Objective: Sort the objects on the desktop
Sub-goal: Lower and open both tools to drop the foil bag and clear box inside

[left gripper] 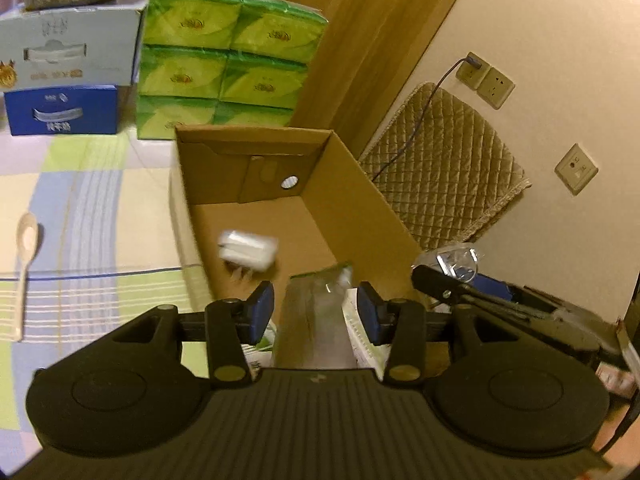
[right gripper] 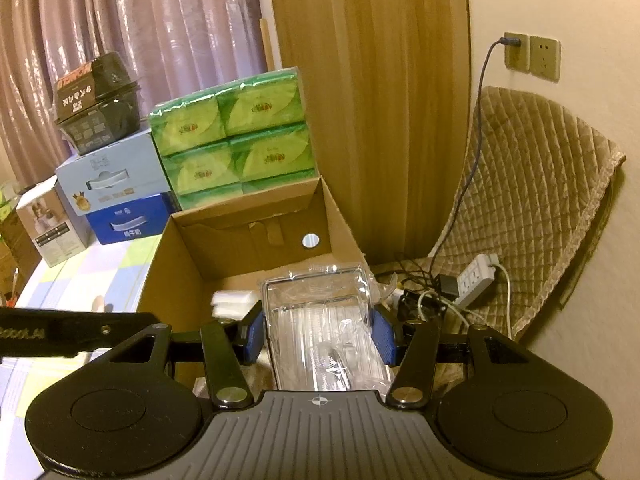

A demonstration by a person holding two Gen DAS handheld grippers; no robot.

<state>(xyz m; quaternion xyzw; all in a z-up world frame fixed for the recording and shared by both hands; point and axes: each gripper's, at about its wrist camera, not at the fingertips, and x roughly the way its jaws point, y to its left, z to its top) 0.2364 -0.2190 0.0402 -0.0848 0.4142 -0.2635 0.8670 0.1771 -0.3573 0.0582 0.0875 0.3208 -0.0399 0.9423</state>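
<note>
An open cardboard box (left gripper: 352, 200) (right gripper: 176, 264) stands on the chequered tablecloth. Inside it lies a small white object (left gripper: 247, 250) (right gripper: 234, 300), blurred in the left wrist view. My left gripper (left gripper: 316, 312) hangs open over the box's near end; a clear bag with a green top edge (left gripper: 320, 304) lies between its blue pads, narrowly clear of both. My right gripper (right gripper: 318, 336) is shut on a clear plastic container (right gripper: 320, 312) (left gripper: 452, 258), held over the box's near right corner. The left gripper's body shows as a black bar (right gripper: 80, 334) in the right wrist view.
A pale spoon (left gripper: 24, 272) lies on the cloth left of the box. Green tissue packs (left gripper: 224, 68) (right gripper: 236, 136) and blue and white cartons (left gripper: 64, 80) (right gripper: 116, 192) stand behind it. To the right are a quilted cushion (right gripper: 532, 208), a power strip (right gripper: 476, 276), cables and wall sockets (left gripper: 486, 78).
</note>
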